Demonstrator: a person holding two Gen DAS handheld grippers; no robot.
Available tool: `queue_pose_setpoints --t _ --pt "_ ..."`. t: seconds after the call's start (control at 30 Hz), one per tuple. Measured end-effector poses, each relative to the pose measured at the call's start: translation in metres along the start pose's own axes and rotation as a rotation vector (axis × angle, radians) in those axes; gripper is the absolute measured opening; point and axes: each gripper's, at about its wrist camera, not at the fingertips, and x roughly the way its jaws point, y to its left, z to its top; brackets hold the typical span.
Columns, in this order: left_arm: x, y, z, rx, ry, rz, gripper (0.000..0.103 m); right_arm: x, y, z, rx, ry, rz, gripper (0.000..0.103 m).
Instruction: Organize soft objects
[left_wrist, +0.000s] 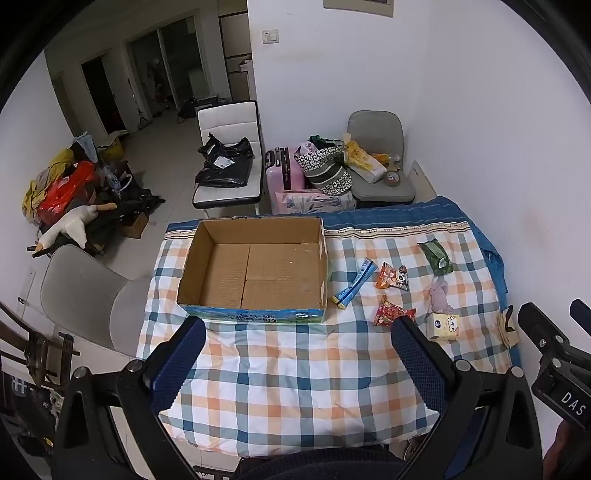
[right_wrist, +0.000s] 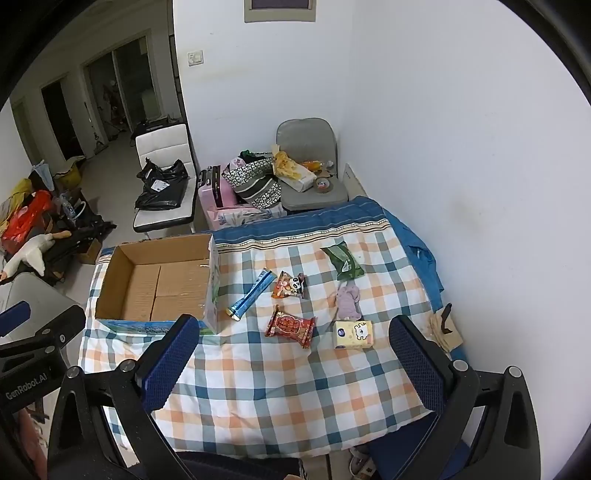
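Note:
An empty cardboard box (left_wrist: 255, 269) (right_wrist: 159, 280) sits on the checked blanket (left_wrist: 295, 369) (right_wrist: 295, 376) at the left. To its right lie a blue tube (left_wrist: 354, 282) (right_wrist: 252, 294), a panda snack packet (left_wrist: 393, 277) (right_wrist: 290, 285), a red snack packet (left_wrist: 391, 312) (right_wrist: 291, 326), a green tissue pack (left_wrist: 437, 256) (right_wrist: 343, 262), a lilac cloth (left_wrist: 439, 295) (right_wrist: 348, 301) and a yellow tissue pack (left_wrist: 443, 326) (right_wrist: 352, 335). My left gripper (left_wrist: 295, 354) is open and empty above the blanket's near part. My right gripper (right_wrist: 295, 350) is open and empty, near the packets.
A brown paper item (right_wrist: 447, 328) lies at the blanket's right edge by the white wall. Behind the table stand a grey chair (right_wrist: 310, 177), a pink suitcase (right_wrist: 216, 190) with bags, and a white chair (left_wrist: 229, 162) with black bags. A grey chair (left_wrist: 85, 295) stands at left.

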Motion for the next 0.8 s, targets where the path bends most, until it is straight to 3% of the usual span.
queue_pose_setpoints --t 0.8 --pt "-0.0001 -0.0004 -0.0002 -0.004 -0.004 -0.002 0.103 -0.0009 -0.0001 0.0011 -0.002 -0.002 -0.004 0.103"
